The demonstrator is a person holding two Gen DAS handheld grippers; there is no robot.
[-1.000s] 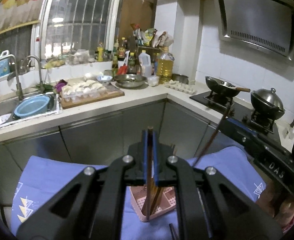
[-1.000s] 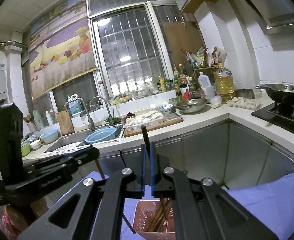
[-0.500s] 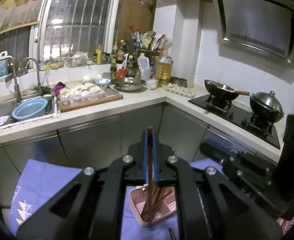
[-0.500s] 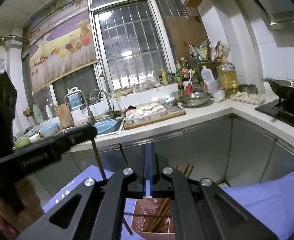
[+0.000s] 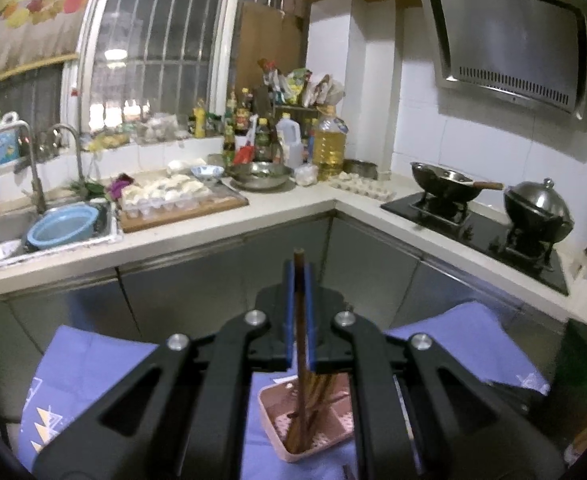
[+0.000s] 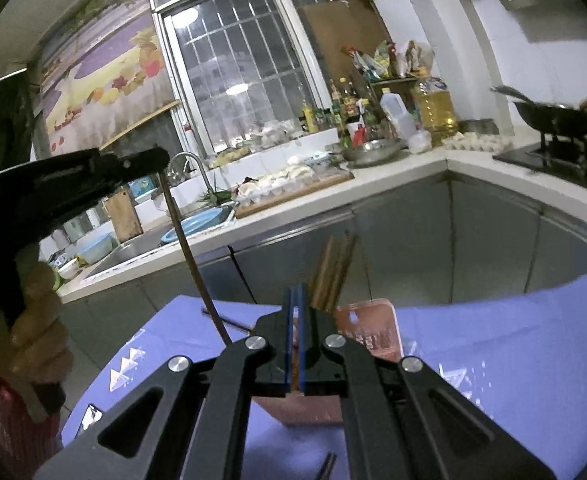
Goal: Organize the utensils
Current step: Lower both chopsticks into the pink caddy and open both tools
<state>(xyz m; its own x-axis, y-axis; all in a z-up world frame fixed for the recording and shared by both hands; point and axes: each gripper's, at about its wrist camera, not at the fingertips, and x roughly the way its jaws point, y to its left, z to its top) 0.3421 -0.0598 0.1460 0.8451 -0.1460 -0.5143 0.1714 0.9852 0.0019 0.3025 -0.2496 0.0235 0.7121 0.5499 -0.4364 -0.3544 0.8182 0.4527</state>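
Chopsticks are the matter at hand: the left gripper [image 5: 299, 316] is clenched on a single brown chopstick [image 5: 300, 344], its blue pads pressed against the stick on both sides, with the top end poking up above the fingers and the lower end reaching down into the pink basket [image 5: 277, 436]. Inside that basket several more chopsticks [image 5: 319, 390] lean together at a slant. From the right wrist view the same held chopstick [image 6: 189, 256] hangs steeply from the left gripper's tip [image 6: 149, 158], and a person's hand [image 6: 37, 320] wraps the left gripper's handle at the left edge. The right gripper [image 6: 296, 336] is clenched with its blue pads nearly touching; whether anything thin sits between them cannot be told, though nothing sticks out above the fingers. It sits low, directly in front of the basket [image 6: 377, 332], whose bundle of leaning chopsticks [image 6: 333, 272] rises just behind the fingertips. Both basket and grippers are over a blue cloth [image 6: 513, 332] with a white triangle pattern. One loose dark stick [image 6: 229, 322] lies flat on the cloth to the left of the basket, and another stick end [image 6: 327, 464] shows on the cloth near the bottom edge. Behind, a pale countertop [image 5: 261, 220] runs around the corner.
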